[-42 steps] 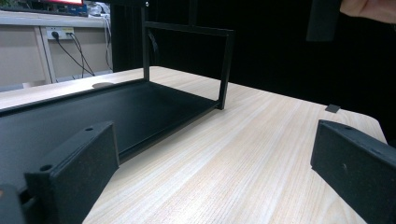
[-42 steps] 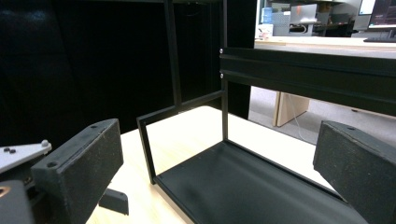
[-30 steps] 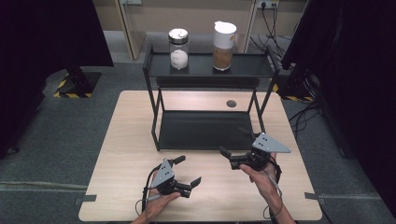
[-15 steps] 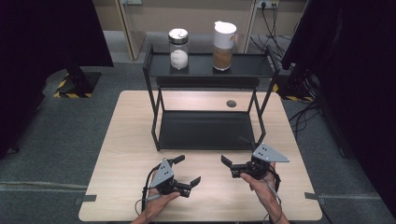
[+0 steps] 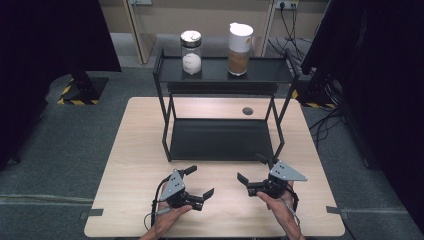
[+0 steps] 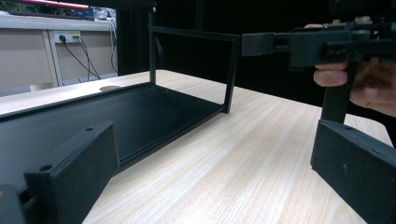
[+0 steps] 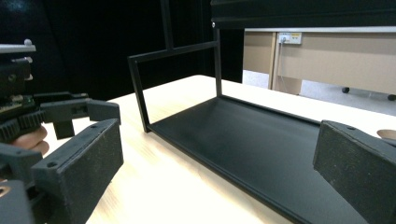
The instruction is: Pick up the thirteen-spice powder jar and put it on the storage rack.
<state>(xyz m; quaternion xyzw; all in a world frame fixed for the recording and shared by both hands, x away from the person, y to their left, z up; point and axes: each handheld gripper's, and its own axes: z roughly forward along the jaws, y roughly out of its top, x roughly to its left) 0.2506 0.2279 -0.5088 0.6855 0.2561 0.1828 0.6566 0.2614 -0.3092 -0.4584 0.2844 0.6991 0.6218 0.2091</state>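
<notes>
1. Grippers first: we have the left gripper [image 5: 200,181] low over the desk [image 5: 130,150] near its front edge, jaws spread wide, nothing between them. The right gripper [image 5: 251,170] sits beside it toward the front-right corner, jaws also wide apart and empty.
2. Nearest thing to both is the black rack [image 5: 222,139], standing mid-desk with its lower tray [image 6: 93,116] just ahead of the jaws. Neither gripper touches it.
3. On the rack's top shelf [image 5: 265,75], toward the desk's back edge: a glass jar [image 5: 191,52] with a metal lid at the left end, a white-lidded container [image 5: 239,42] with brown contents to its right. Both upright, apart from each other.
4. We judge the work has not really begun; both tools are parked, aimed at the rack.
5. Risks from here:
   - The grippers are close together. In the left gripper view the right gripper [image 6: 322,44] looms right beside us; a careless swing inward could clash the jaws.
   - Reaching up for the shelf means clearing the rack's front posts and top rail; a low approach could knock the frame and rock both containers.
   - Glass jar looks smooth and round; an off-centre pinch could let it slip or tip.
   - Trailing cables could snag on a rack leg.
</notes>
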